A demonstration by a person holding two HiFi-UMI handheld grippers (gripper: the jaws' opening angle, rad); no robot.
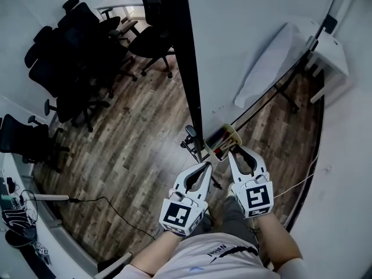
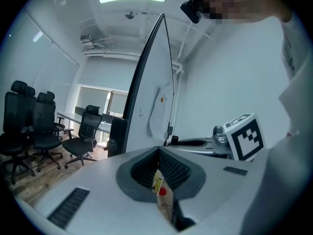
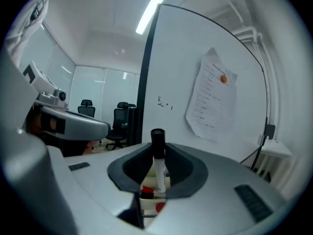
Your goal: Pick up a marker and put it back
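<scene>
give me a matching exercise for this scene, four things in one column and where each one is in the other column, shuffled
Things
1. marker
2. paper sheet
3. office chairs
4. tray

Places
a. standing on the wood floor
b. upright between the right gripper's jaws
c. just beyond the right gripper's tips, against the whiteboard
d. hanging on the whiteboard's face

Pairs: 1-b, 2-d, 3-a, 4-c
</scene>
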